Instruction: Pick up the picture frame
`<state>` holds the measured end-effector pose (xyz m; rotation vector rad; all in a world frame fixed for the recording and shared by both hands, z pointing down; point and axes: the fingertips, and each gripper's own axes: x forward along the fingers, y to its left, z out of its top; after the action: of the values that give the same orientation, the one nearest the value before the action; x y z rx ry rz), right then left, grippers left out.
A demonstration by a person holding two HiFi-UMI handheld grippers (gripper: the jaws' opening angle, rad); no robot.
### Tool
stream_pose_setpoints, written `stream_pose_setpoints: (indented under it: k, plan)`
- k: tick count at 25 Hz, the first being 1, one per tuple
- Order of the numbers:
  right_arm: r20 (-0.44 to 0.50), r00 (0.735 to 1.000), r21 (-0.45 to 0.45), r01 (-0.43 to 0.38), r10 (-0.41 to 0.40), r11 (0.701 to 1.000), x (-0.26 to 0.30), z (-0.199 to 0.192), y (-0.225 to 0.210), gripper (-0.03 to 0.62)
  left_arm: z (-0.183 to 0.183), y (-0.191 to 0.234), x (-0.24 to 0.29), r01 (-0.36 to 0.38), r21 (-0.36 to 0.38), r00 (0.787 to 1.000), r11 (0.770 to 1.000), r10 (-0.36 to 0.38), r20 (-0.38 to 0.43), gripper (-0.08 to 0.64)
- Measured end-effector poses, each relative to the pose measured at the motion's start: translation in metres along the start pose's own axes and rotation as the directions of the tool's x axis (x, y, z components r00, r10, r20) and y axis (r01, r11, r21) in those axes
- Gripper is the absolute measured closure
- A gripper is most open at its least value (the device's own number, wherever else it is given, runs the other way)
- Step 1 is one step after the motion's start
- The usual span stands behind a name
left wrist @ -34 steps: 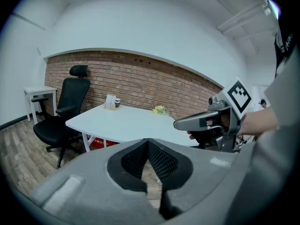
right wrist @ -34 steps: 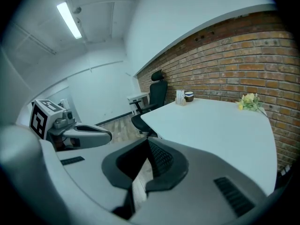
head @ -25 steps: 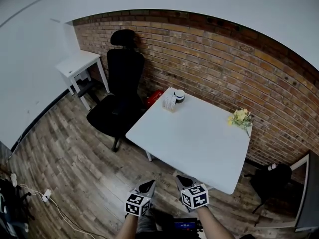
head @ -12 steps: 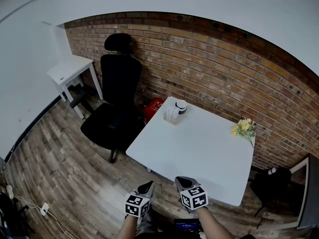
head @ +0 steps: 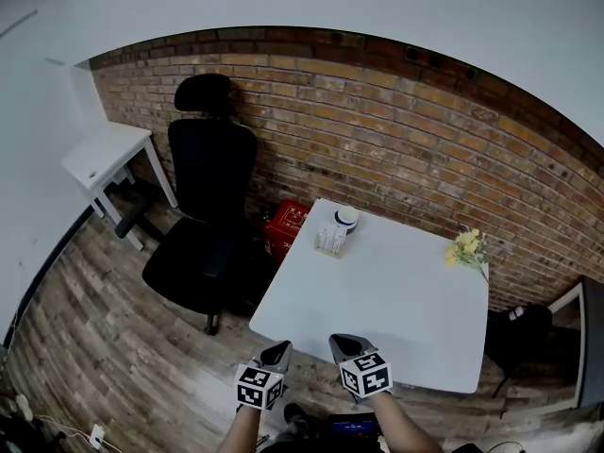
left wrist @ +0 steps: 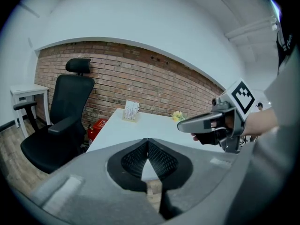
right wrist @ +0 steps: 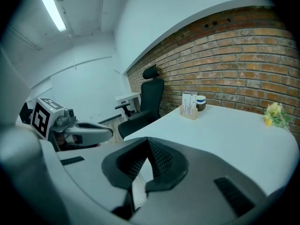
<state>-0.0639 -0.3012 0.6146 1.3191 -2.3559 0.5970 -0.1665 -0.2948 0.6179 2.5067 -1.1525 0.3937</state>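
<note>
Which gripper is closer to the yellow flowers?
Right. The right gripper hovers at the table near edge, yellow flowers at the far right corner; the left gripper is further left.

A white table (head: 396,319) is standing with its far edge close to a brick wall (head: 396,111), bearing a cup (head: 346,218) near its far left corner and yellow flowers (head: 469,246) at its far right corner. A black office chair (head: 203,206) is standing on the wood floor (head: 104,347) to the table's left, its back toward the brick wall, with a red box (head: 286,226) lying between chair and table. A small side table (head: 99,154) is sitting further left by a white wall (head: 33,140), and a black bag (head: 517,333) is resting on the floor to the table's right.
</note>
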Motion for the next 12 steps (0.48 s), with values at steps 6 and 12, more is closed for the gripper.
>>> stream_pose_setpoints:
  k: [6, 12]
  plan:
    - [-0.012, 0.998, 0.023, 0.055, -0.055, 0.998, 0.017, 0.006, -0.007, 0.584, 0.002, 0.021, 0.018, 0.058, 0.003, 0.998, 0.998, -0.058, -0.024, 0.549]
    - [-0.028, 0.996, 0.049, 0.087, -0.085, 0.995, 0.028, 0.007, -0.03, 0.584, 0.003, 0.024, 0.047, 0.1, -0.003, 0.994, 0.995, -0.1, -0.049, 0.549]
